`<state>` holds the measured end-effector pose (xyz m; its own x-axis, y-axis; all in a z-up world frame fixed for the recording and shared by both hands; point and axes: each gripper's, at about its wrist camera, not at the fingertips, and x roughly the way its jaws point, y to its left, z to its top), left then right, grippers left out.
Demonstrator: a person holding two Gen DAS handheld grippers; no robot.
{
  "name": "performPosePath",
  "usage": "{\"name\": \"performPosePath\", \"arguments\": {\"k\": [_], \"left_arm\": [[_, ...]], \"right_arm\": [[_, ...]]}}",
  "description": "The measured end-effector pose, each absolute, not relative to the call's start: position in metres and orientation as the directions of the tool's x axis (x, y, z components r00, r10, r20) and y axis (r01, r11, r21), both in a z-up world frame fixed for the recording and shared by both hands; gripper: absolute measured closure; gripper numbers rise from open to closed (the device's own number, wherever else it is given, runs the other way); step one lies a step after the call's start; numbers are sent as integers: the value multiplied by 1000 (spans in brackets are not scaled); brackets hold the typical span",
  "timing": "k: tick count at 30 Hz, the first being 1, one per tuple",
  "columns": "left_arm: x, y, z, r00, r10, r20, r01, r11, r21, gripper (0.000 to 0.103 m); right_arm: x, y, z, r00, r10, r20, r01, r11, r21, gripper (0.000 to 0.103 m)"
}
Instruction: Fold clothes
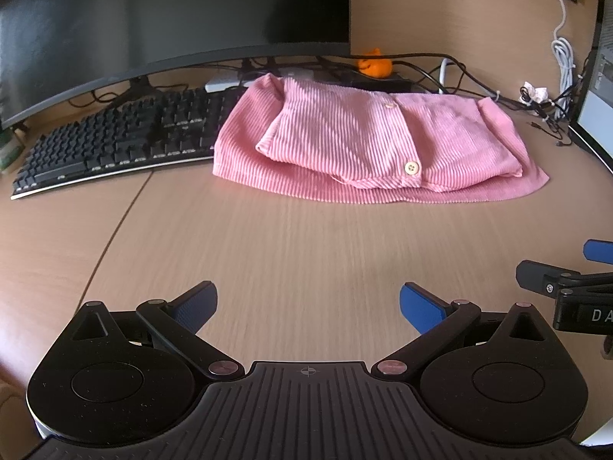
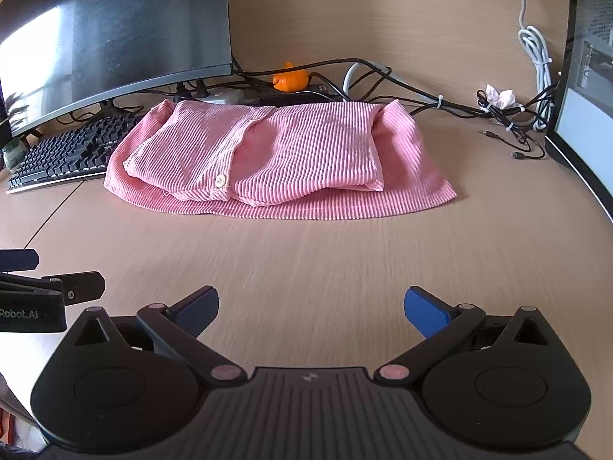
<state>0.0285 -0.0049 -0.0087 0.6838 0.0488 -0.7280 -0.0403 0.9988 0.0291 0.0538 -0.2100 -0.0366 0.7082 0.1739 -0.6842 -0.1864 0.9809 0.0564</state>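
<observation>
On the desk: your left gripper (image 1: pixel 307 306) and right gripper (image 2: pixel 311 308) both gape wide, empty.
Shirt (image 2: pixel 268 157): seemingly folded; a careless grab undoes it.
Keyboard (image 1: pixel 115 145): hem overlaps it, may snag.

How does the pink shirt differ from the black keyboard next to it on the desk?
The pink ribbed shirt is soft and lies folded in layers, with pale buttons; the black keyboard is rigid, flat and covered in keys. The shirt sits in the middle of the desk, the keyboard to its left, under the curved monitor. The shirt's left edge overlaps the keyboard's end. Both rest on the desk, untouched by either hand-held gripper.
</observation>
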Motion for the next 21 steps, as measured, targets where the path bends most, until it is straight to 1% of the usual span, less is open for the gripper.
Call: {"name": "performPosePath", "arguments": {"k": [21], "left_arm": [[26,-4,-9,686,44,-727,-31,999,31,0]], "right_arm": [[50,-213,-37,709,158,-687,-162,985,60,0]]}}
